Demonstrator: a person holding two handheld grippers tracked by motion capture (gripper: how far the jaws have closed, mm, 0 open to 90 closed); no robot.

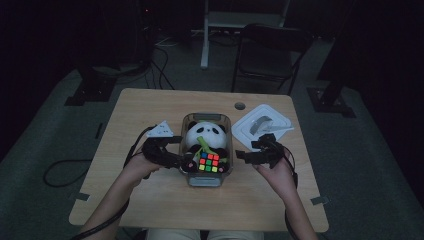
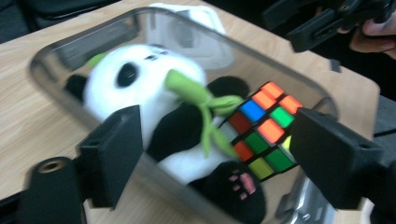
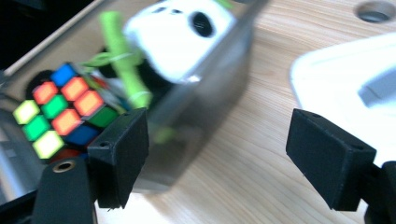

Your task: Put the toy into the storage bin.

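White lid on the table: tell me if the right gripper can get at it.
Probably yes. The right gripper is open beside the white lid, which lies bare on the table with nothing between them.

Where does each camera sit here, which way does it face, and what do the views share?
High view: above the person's side, looking forward and down on the table; both forearms, left gripper, right gripper.
Left gripper view: rides the left gripper, facing the clear box across its near wall; open jaws.
Right gripper view: rides the right gripper, facing the box's side and the white lid; open jaws.
Shared: toy panda and colour cube in the box.
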